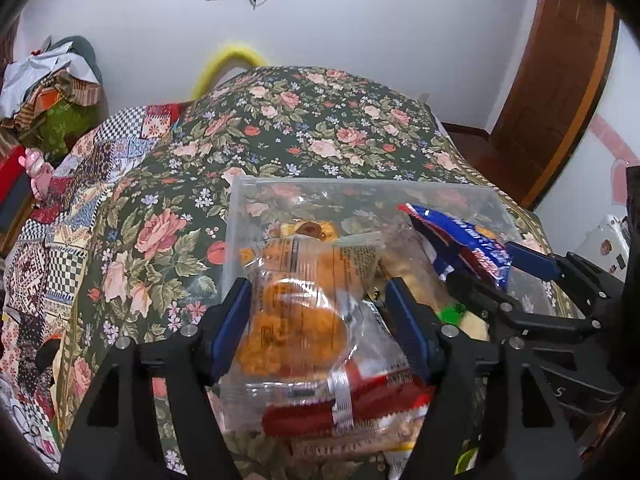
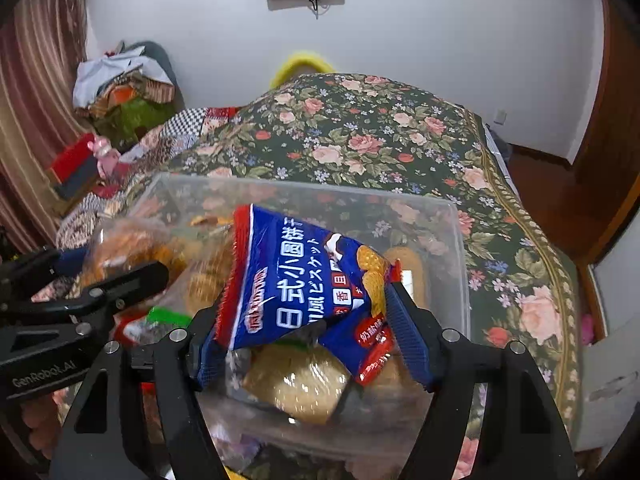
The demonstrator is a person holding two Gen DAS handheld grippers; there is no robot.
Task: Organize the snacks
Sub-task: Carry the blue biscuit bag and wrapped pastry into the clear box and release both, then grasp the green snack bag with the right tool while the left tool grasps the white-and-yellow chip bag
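A clear plastic box (image 1: 360,182) (image 2: 320,189) sits on the floral bedspread and holds several snack packets. My left gripper (image 1: 317,292) (image 2: 110,266) is open over the box's left side. A clear packet of orange snacks (image 1: 296,320) lies between its blue pads, resting on the packets below. My right gripper (image 2: 308,304) (image 1: 505,272) is open over the right side. A blue and red biscuit bag (image 2: 304,280) (image 1: 464,242) sits tilted between its fingers, its edges brushing the pads. Under it lies a pale bun packet (image 2: 300,384).
The floral bedspread (image 1: 320,128) runs on behind the box, with a patchwork quilt (image 1: 60,216) on the left. Clothes are piled (image 2: 120,80) at the far left by the wall. A wooden door (image 1: 560,80) stands at the right.
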